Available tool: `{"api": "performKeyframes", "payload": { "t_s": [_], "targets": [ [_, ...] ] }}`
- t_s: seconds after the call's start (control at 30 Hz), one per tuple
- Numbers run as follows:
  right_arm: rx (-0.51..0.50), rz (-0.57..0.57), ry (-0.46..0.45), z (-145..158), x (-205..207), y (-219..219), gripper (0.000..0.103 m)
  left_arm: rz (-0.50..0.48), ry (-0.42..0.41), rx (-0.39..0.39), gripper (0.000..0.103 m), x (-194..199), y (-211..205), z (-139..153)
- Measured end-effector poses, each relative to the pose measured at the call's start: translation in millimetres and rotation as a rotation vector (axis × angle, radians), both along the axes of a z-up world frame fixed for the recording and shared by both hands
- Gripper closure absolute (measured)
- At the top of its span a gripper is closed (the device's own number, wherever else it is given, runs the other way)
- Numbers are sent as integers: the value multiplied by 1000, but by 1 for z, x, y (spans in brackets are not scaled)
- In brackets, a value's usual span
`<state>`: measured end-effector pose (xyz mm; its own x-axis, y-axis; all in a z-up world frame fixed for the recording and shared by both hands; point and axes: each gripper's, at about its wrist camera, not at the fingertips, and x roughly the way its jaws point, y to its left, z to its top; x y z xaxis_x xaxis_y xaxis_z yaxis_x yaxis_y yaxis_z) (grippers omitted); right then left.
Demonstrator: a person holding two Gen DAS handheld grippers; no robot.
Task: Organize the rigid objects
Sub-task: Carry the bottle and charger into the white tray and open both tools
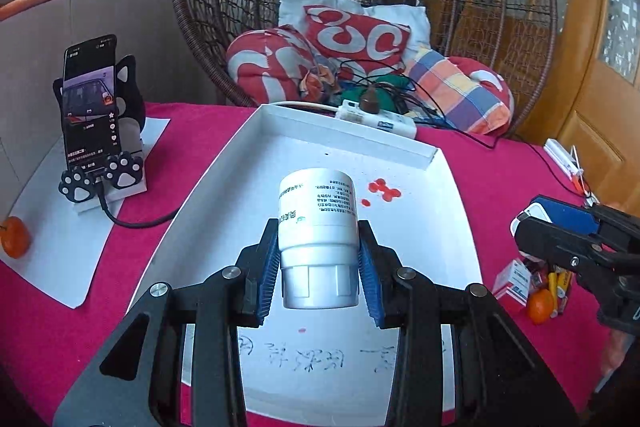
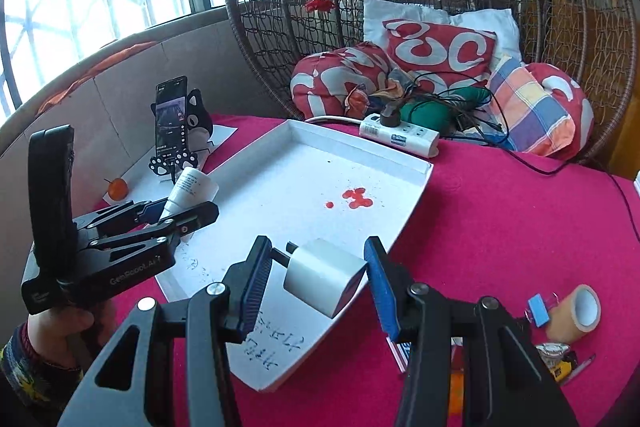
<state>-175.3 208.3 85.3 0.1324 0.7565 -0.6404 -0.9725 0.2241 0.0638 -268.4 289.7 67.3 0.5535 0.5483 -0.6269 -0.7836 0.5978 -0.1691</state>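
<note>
The right claw (image 1: 560, 227) is cut off by the left wrist view's edge.

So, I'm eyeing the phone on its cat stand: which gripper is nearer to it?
Left. The left gripper is just in front of the phone; the right gripper is farther right.

A table covered in a magenta felt-like cloth (image 2: 500, 211) fills the lower part of both views. At centre lies a shallow white cardboard tray (image 2: 404, 159) with red spots and handwriting on its floor. In the left of the left wrist view, a white paper sheet (image 1: 56, 267) carries a black cat-shaped phone stand (image 1: 120, 131) and a small orange fruit (image 1: 15, 237). A white power strip (image 2: 400, 135) rests behind the tray's far edge. In the lower right of the right wrist view sit a tan tape roll (image 2: 576, 315), a blue clip (image 2: 538, 309) and other small items; the left wrist view shows another orange fruit (image 1: 540, 305) there.
</note>
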Motion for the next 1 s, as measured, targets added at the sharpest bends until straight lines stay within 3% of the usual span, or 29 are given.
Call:
{"api": "performKeyframes", "payload": {
  "t_s": [0.13, 0.27, 0.43, 0.7, 0.77, 0.83, 0.87, 0.9, 0.93, 1.0],
  "targets": [
    [-16, -12, 3, -13, -4, 22, 55, 30, 4, -38, 67, 4, 8, -12],
    [-30, -58, -70, -32, -9, 31, 55, 20, 28, -57, 67, 10, 11, -23],
    [-72, -62, -63, -49, -12, 43, 55, 28, 55, -81, 67, 12, 17, -34],
    [-113, -48, -72, -61, -20, 50, 55, 57, 12, -68, 65, 1, 16, -29],
    [-113, -42, -68, -63, -20, 49, 55, 65, -8, -58, 53, -2, 15, -25],
    [-109, -31, -74, -63, -23, 48, 55, 71, -30, -48, 13, -6, 12, -22],
    [-101, -29, -81, -62, -26, 47, 54, 71, -49, -37, 9, -9, 10, -20],
    [-87, -31, -89, -60, -27, 44, 47, 67, -64, -27, 0, -11, 8, -18],
    [-68, -32, -97, -57, -29, 42, 26, 73, -63, -18, 0, -12, 6, -16],
    [-33, -34, -110, -51, -31, 36, 8, 96, -71, -1, 0, -18, 3, -13]
  ]
}}
